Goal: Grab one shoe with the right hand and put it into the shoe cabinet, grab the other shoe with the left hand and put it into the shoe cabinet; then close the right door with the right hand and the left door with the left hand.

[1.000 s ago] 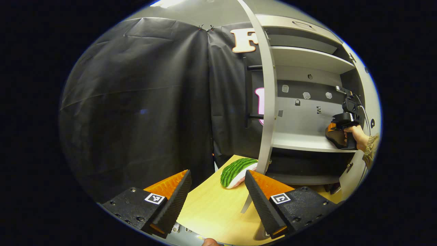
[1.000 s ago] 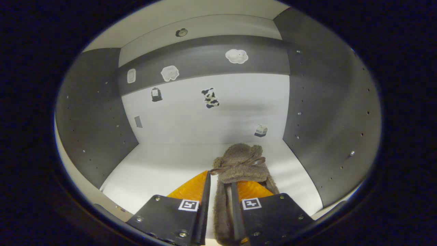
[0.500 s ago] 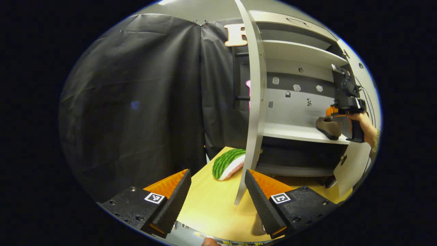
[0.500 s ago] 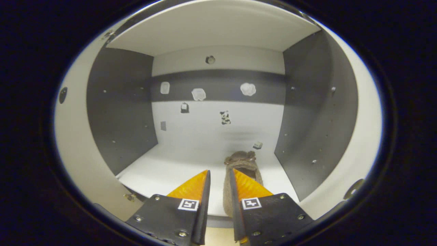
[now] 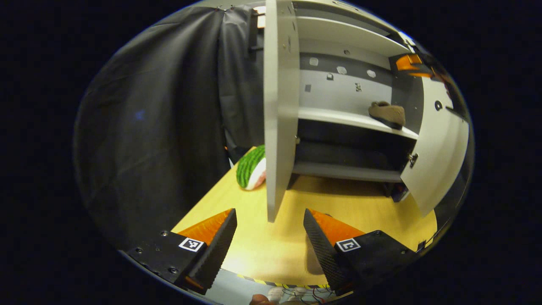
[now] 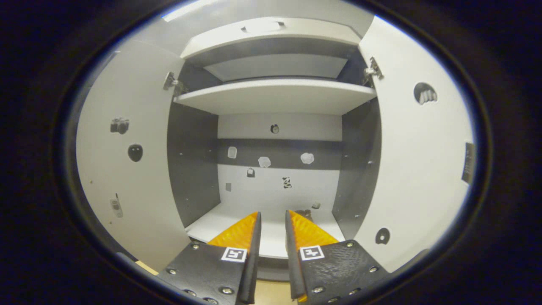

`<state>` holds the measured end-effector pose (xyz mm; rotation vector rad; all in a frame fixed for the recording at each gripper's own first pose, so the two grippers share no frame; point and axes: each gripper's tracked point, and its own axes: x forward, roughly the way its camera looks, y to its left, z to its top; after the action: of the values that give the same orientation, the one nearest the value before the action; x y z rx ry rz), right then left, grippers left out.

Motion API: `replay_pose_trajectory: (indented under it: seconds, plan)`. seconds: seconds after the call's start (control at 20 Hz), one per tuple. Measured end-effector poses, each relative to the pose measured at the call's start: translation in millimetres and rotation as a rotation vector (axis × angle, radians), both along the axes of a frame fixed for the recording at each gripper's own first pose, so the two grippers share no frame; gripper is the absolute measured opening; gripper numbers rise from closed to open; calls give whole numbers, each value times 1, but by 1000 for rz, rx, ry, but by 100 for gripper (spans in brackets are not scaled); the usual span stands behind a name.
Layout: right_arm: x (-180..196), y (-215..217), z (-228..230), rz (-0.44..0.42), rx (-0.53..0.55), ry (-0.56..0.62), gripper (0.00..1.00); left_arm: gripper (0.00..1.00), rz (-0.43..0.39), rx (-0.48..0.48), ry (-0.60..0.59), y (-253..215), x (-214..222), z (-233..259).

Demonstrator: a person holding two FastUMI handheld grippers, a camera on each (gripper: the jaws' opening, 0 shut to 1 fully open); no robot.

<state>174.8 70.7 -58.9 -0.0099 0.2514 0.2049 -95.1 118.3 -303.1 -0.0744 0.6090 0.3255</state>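
A brown shoe [image 5: 387, 114] rests on a white shelf [image 5: 351, 120] inside a grey-and-white shoe cabinet [image 6: 277, 95]. A green-striped, watermelon-patterned slipper [image 5: 250, 167] with a pinkish-white edge lies on the yellow wooden table [image 5: 355, 212].

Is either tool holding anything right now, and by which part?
Nothing is held. The left tool is open over the yellow wooden table. The right tool has nothing between its fingers; the brown furry shoe lies on the cabinet shelf.
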Motion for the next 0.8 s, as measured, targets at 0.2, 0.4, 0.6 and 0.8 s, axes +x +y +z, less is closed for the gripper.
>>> replay_pose_trajectory:
  seconds: [0.2,0.4,0.6,0.8]
  plan:
    - [-33,-15,27,-21,-23,-46,31,98,-109,-38,131,-23,-5,-59]
    - [-60,-35,46,-57,-37,-65,31,99,-202,-81,244,-50,-4,-110]
    - [-85,-70,63,-122,-84,-88,31,99,-275,-113,332,-62,3,-153]
    - [-109,-113,72,-211,-115,-86,31,98,-283,-173,397,-61,9,-192]
